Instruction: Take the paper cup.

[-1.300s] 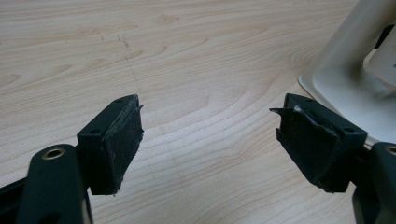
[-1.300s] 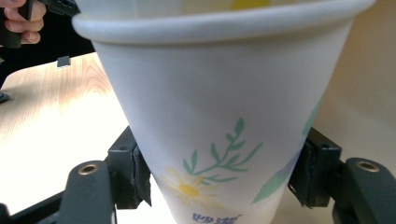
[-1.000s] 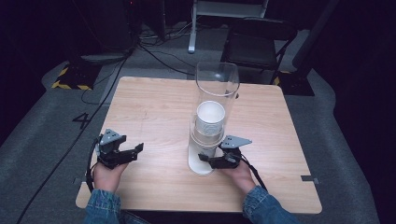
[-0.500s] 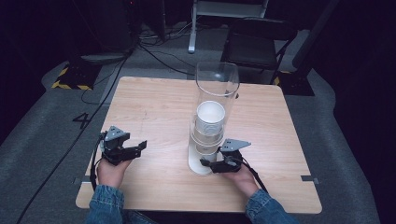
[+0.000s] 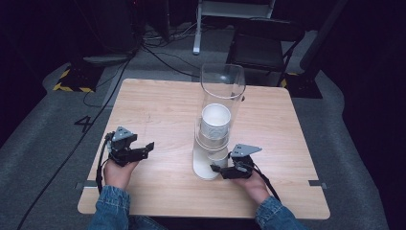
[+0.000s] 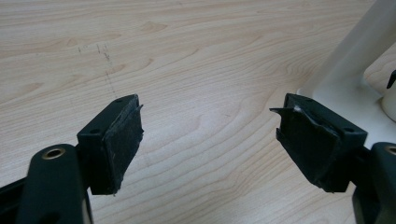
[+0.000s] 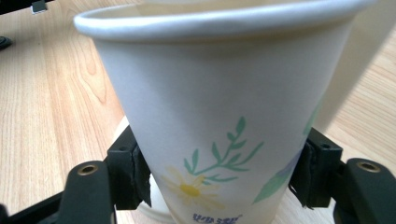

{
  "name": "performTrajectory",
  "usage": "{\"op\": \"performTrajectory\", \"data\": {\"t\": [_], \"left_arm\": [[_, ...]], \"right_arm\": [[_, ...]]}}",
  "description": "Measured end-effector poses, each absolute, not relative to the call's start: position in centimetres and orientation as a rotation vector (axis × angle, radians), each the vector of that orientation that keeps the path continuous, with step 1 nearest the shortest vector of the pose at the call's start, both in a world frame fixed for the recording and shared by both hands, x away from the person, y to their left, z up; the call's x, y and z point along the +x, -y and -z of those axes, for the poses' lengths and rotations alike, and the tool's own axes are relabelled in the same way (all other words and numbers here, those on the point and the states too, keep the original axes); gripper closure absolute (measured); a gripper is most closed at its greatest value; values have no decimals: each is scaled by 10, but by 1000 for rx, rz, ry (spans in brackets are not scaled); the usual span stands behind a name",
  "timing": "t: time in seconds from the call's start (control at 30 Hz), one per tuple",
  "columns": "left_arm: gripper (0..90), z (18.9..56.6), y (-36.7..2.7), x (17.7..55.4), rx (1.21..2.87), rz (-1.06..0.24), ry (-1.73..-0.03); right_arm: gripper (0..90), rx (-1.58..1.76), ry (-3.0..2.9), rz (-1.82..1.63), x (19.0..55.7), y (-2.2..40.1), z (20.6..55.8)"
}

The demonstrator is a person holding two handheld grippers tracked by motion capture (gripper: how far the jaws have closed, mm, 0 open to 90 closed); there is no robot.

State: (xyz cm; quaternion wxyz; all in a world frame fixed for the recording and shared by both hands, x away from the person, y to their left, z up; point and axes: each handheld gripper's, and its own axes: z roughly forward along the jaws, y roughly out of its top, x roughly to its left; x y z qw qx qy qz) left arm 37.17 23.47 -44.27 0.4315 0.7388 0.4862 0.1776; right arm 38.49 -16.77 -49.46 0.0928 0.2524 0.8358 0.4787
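A clear tube dispenser [image 5: 223,81] stands on a white base [image 5: 203,168] at the middle of the wooden table [image 5: 163,105]. It holds a stack of white paper cups [image 5: 215,122]. The lowest cup [image 5: 218,156] hangs out below the tube. My right gripper [image 5: 219,171] reaches in from the right at this cup. In the right gripper view the flower-printed cup [image 7: 219,93] sits between the two pads [image 7: 135,175], which press its sides; the right gripper [image 7: 222,173] is shut on it. My left gripper [image 5: 146,149] hovers open over bare wood left of the dispenser, nothing between the jaws [image 6: 210,135].
The dispenser's white base [image 6: 345,79] shows at the right edge of the left gripper view. A chair [image 5: 265,43] and cables [image 5: 158,52] lie on the floor beyond the table's far edge. Bare wood spreads to the left and right of the dispenser.
The left gripper has drifted a little to the right, toward the dispenser. The right gripper stays at the lowest cup.
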Motion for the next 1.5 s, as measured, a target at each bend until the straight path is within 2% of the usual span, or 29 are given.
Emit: {"op": "performTrajectory", "data": {"t": [0.7,1.5], "left_arm": [[223,443,-229,382,1833,-424,-1215],[223,443,-239,371,1821,-438,-1244]], "right_arm": [[335,815,-2376,-1350,379,208,478],[334,1033,-2133,-1486,400,253,445]]}}
